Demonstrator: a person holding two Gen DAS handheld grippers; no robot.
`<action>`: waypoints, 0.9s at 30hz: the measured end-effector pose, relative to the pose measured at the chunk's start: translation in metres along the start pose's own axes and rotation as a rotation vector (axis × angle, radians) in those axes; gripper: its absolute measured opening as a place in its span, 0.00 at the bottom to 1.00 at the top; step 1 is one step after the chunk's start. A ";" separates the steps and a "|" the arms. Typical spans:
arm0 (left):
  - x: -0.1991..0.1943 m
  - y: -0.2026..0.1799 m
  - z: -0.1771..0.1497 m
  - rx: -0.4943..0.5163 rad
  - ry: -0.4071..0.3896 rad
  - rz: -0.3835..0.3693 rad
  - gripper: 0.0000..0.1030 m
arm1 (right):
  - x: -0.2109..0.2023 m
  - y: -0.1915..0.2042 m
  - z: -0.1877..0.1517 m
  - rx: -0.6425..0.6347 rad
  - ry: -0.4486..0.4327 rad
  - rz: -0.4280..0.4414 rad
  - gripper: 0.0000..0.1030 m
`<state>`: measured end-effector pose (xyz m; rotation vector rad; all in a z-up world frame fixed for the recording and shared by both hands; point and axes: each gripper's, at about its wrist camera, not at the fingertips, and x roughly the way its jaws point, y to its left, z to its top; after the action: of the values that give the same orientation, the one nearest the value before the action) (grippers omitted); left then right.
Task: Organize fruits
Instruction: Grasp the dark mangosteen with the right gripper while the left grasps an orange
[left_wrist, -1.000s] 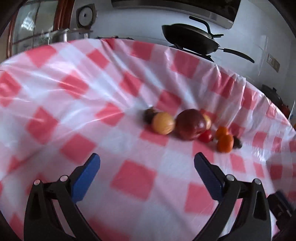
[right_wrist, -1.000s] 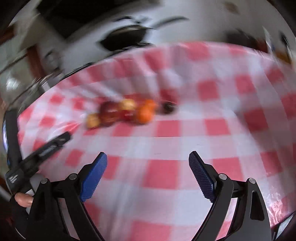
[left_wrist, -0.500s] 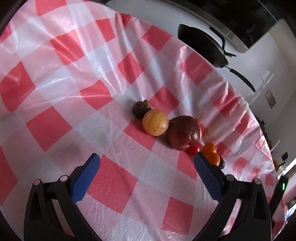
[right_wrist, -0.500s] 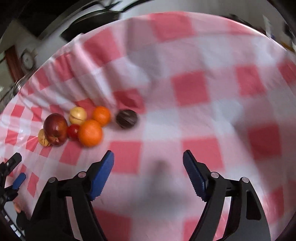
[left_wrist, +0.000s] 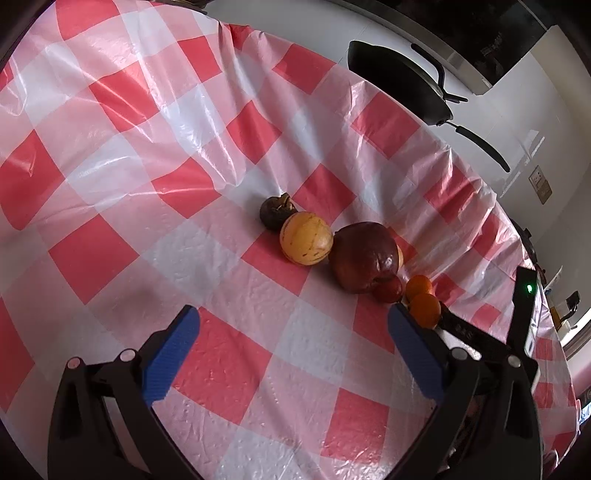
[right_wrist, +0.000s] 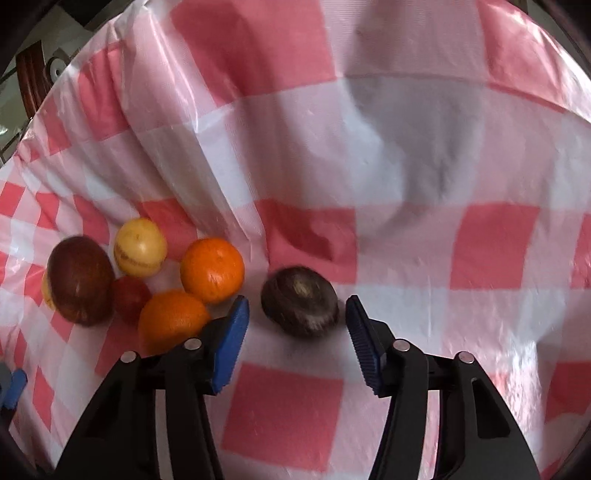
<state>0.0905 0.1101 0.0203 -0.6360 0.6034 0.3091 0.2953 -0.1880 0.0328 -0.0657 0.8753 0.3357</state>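
Fruits lie in a loose row on the tabletop (left_wrist: 110, 155), which is covered by a red-and-white checked plastic cloth. In the left wrist view a dark round fruit (left_wrist: 275, 213) touches a yellow speckled fruit (left_wrist: 306, 239), next to a large dark red fruit (left_wrist: 364, 256), a small red fruit (left_wrist: 389, 290) and two oranges (left_wrist: 424, 309). The left tool (left_wrist: 291, 354) hangs open over bare cloth, holding nothing. The right tool (right_wrist: 297, 334) has just been closing; a dark brown fruit (right_wrist: 299, 306) sits between its blue pads (right_wrist: 231, 343), which stand just beside it and are not pressing it. A black pan (left_wrist: 397, 83) sits beyond the tabletop.
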 end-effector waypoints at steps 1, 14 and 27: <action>0.000 0.001 0.000 -0.006 0.001 -0.001 0.98 | 0.003 0.001 0.002 0.005 0.003 -0.002 0.51; -0.004 -0.012 -0.006 0.090 0.003 -0.024 0.98 | -0.060 -0.042 -0.056 0.252 -0.155 0.003 0.39; -0.006 -0.038 -0.015 0.235 0.017 -0.024 0.98 | -0.073 -0.085 -0.069 0.452 -0.193 0.148 0.39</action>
<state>0.0963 0.0707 0.0314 -0.4200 0.6369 0.2064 0.2276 -0.3007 0.0375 0.4450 0.7486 0.2703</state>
